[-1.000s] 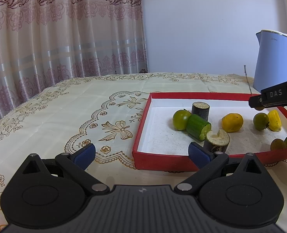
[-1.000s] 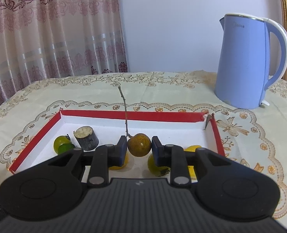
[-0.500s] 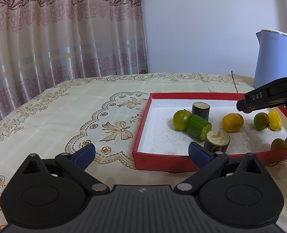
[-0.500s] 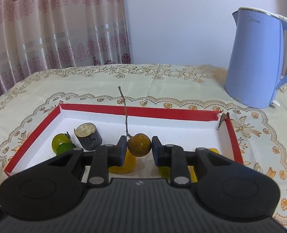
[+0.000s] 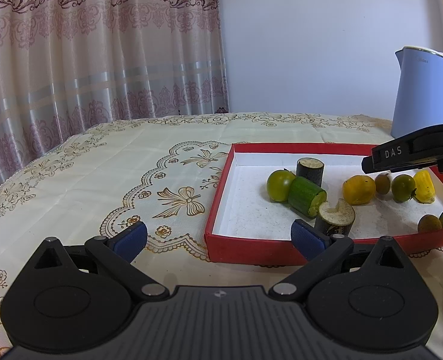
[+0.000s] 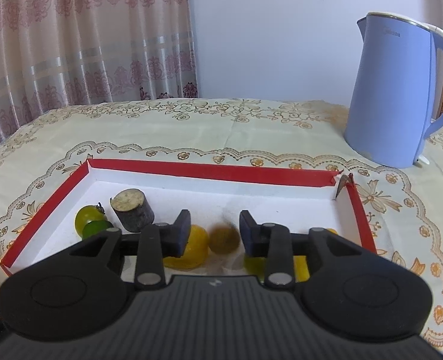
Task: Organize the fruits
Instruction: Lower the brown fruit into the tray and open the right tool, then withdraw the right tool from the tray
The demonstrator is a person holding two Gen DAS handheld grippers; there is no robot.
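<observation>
A red-rimmed white tray [image 5: 251, 252] holds several fruits and cut vegetable pieces. My right gripper [image 6: 215, 229] hovers low over the tray [image 6: 209, 171] with its jaws opening. A small brown fruit [image 6: 224, 238] shows blurred in the gap, and neither pad touches it. In the left wrist view that brown fruit [image 5: 383, 182] lies under the right gripper's black finger [image 5: 401, 154], between a yellow-orange fruit [image 5: 358, 189] and a green one [image 5: 402, 187]. My left gripper [image 5: 218, 237] stands open and holds nothing, in front of the tray's near left corner.
A light blue kettle [image 6: 398, 96] stands on the patterned tablecloth behind the tray's right end. A green tomato [image 5: 280, 184], a cucumber piece [image 5: 305, 199] and dark cylinders [image 5: 310, 169] fill the tray's left part. Curtains hang behind the table.
The right gripper's jaws have spread and the brown fruit has dropped from between the pads; its upright stem is gone from sight. The right gripper shifted left over the tray. The left gripper kept still.
</observation>
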